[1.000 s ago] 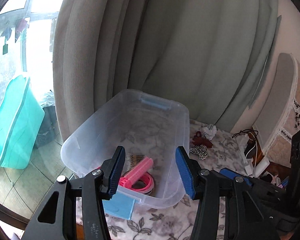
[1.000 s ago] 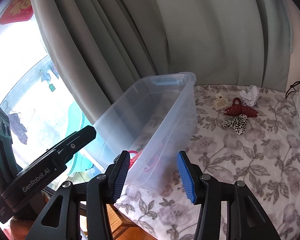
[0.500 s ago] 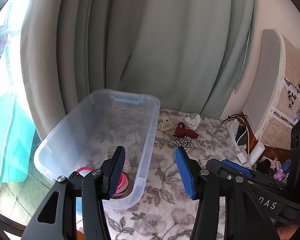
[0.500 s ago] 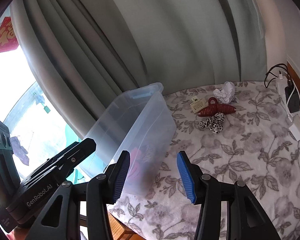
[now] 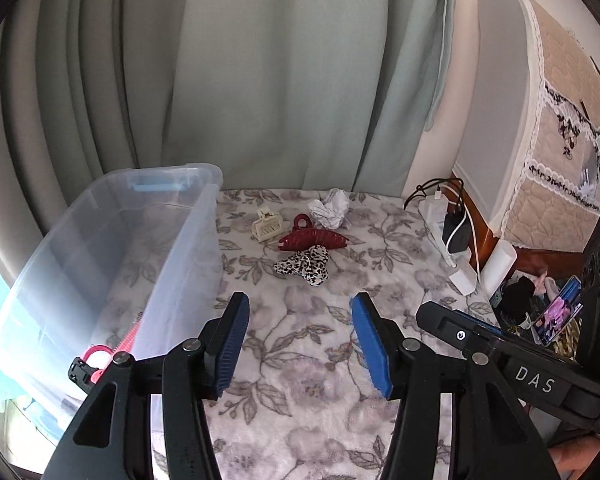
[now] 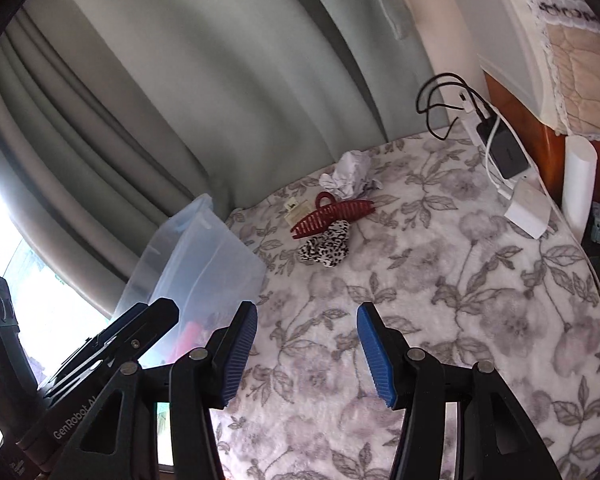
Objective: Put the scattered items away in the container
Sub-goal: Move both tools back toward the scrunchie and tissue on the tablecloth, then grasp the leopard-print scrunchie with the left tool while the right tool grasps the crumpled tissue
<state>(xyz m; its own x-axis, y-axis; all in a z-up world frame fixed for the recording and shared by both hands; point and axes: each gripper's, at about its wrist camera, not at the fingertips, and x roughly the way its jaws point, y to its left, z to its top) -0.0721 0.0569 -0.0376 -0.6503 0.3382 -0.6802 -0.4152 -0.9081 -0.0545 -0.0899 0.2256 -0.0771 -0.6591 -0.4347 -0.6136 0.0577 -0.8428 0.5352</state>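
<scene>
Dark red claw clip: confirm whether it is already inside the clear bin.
No, the dark red claw clip lies on the floral cloth, outside the clear bin.

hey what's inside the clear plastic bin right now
In the clear plastic bin, near its front end, lie a pink comb-like piece and a pink ring. The left tongs' frame covers that corner, so anything else there is hidden.

Beside the one clear container (image 5: 180,248): one red claw clip (image 5: 314,238), one beige claw clip (image 5: 267,227), one leopard scrunchie (image 5: 305,266), one crumpled white paper (image 5: 330,209). Inside the container: one pink comb (image 5: 126,342), one pink ring (image 5: 96,354).
</scene>
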